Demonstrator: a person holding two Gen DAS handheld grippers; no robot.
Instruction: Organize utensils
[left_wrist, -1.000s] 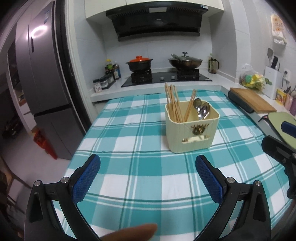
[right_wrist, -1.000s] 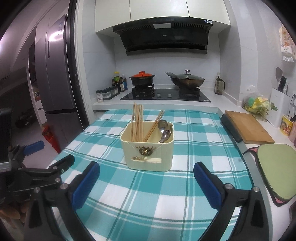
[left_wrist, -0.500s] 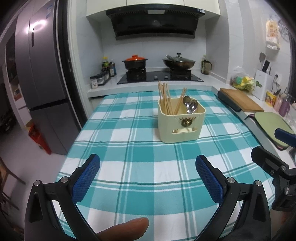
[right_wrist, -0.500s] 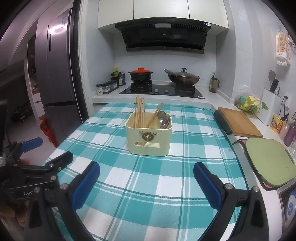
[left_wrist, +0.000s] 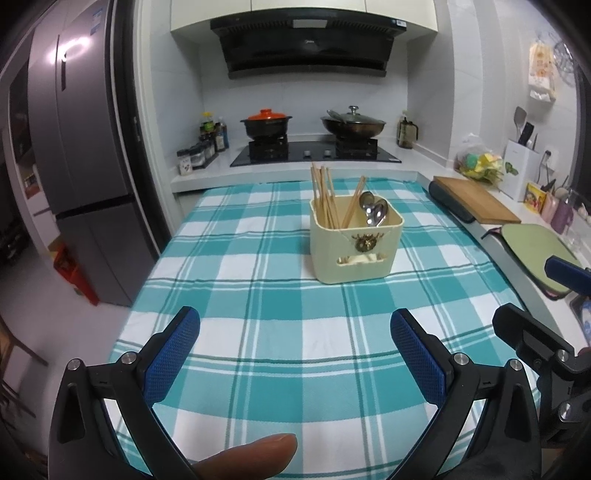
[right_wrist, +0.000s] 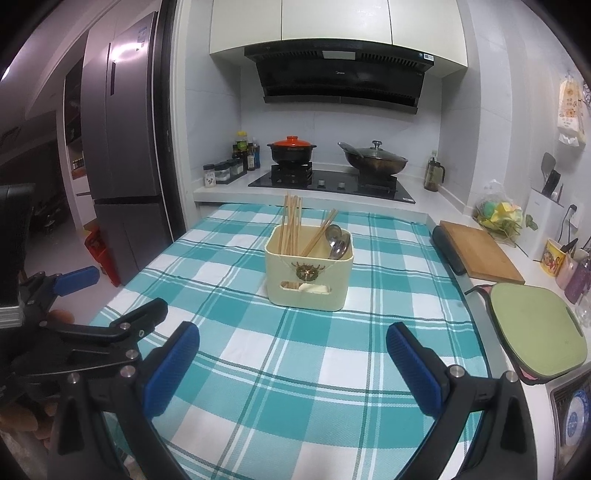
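Your left gripper (left_wrist: 295, 339) and right gripper (right_wrist: 293, 349), both spread wide and holding nothing, above the checked cloth (right_wrist: 258, 369).

Ahead of both, well apart from the pads, the cream box (right_wrist: 308, 273) stands upright on the cloth; chopsticks (right_wrist: 290, 225) lean in its left part, spoons (right_wrist: 338, 242) in its right. Your fingertip (left_wrist: 251, 456) shows at the left view's bottom edge.

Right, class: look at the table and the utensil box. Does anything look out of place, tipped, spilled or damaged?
Nothing stands out. The cream box stands upright on the checked tablecloth, with chopsticks and spoons inside; one chopstick pair leans, which is ordinary. No spill or damage shows. Both the left gripper and right gripper are open, short of the box.
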